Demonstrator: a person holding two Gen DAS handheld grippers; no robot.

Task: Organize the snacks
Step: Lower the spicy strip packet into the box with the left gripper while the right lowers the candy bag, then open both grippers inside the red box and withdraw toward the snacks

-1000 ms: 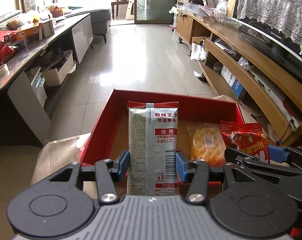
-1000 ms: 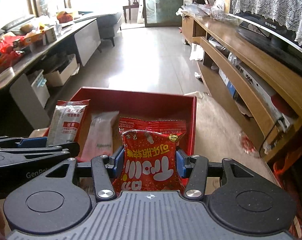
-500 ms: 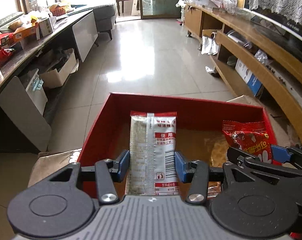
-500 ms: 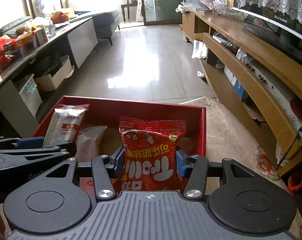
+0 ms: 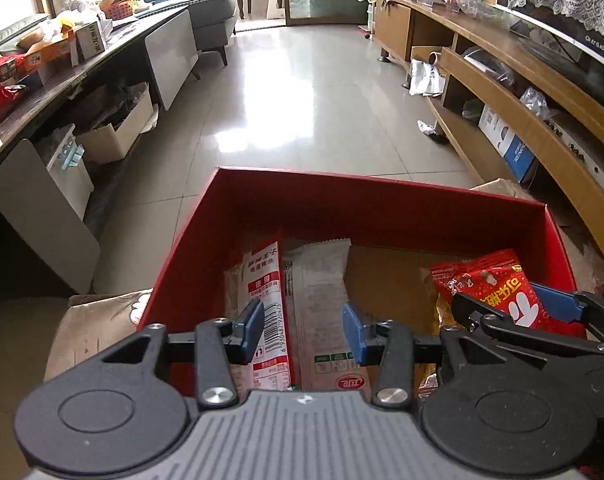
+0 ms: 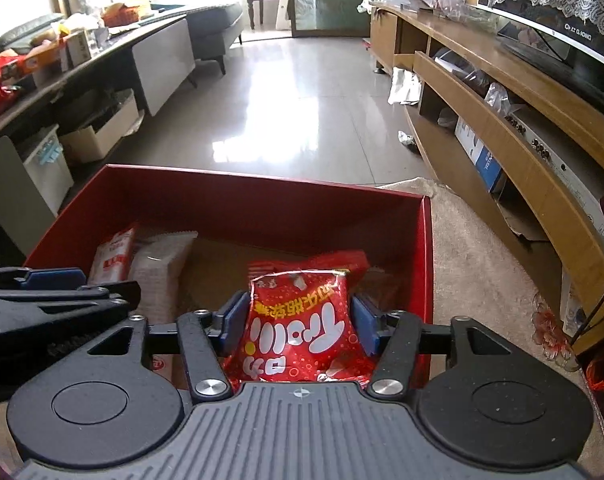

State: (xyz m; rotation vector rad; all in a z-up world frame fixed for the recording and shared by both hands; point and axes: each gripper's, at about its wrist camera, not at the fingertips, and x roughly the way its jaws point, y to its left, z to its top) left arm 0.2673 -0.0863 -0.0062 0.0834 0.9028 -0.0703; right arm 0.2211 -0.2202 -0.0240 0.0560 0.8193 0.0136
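Two hand-held grippers work side by side over a red box (image 5: 374,184) on a living-room floor as snacks are sorted into it. The left gripper (image 5: 302,320) hangs over the box's left side, where a silver-and-red packet (image 5: 267,280) leans against the left wall with a pale packet (image 5: 322,280) just beside it. Its jaws have just been closing, and both wrappers show between the blue pads, though it cannot be told whether the pads press on either one. The right gripper (image 6: 299,316) has lowered a red bag (image 6: 297,332) into the right side of the box, close to the right wall. Its jaws have just been opening, and they stand spread on either side of the bag with slim gaps showing, so the bag appears to rest on what lies beneath it. The step in hand looks like the release. To do it well, each claw should spread fully before it lifts, then rise straight up so that no pad catches a crinkled edge and drags a wrapper back out. The two tools sit close together, so they are best drawn away one at a time. The bare cardboard floor (image 5: 386,280) between the two groups leaves room for more.
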